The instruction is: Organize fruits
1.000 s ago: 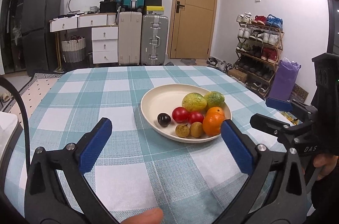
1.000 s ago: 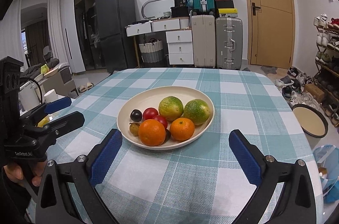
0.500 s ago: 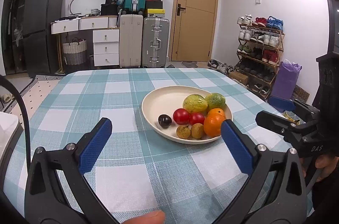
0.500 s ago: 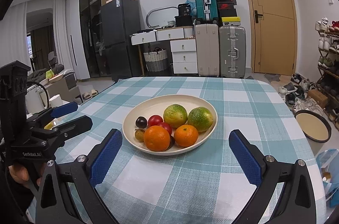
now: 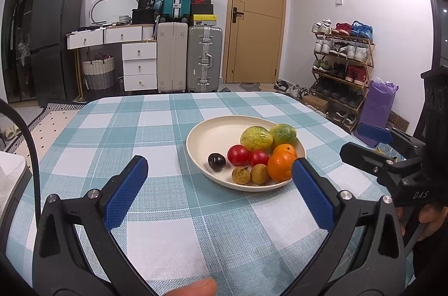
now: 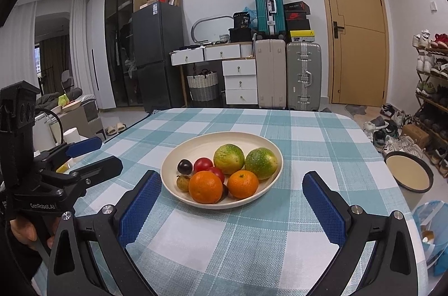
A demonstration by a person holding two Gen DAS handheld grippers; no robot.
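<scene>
A cream plate (image 5: 212, 133) (image 6: 207, 144) on the checked tablecloth holds two green-yellow citrus fruits (image 6: 229, 158), two oranges (image 6: 205, 187), two red tomatoes (image 5: 238, 154), a dark plum (image 5: 216, 161) and two small brown fruits (image 5: 240, 175). My left gripper (image 5: 219, 192) hangs open in front of the plate and to its left, nothing between its blue pads. My right gripper (image 6: 232, 205) is open too, just short of the plate's near rim. Each gripper shows at the edge of the other's view: the right gripper (image 5: 372, 144) and the left gripper (image 6: 92, 153).
The checked table (image 5: 156, 127) stretches left and beyond the plate. Off its right edge, on the floor, stand a round basin (image 6: 408, 174), a blue bag (image 6: 431, 226) and a shoe rack (image 5: 341, 66). Suitcases (image 6: 302, 74), drawers and a fridge line the far wall.
Both views have tilted up and drawn back a little, so the plate sits lower and slightly farther in each. Both grippers stay open. The fruits have not moved.
</scene>
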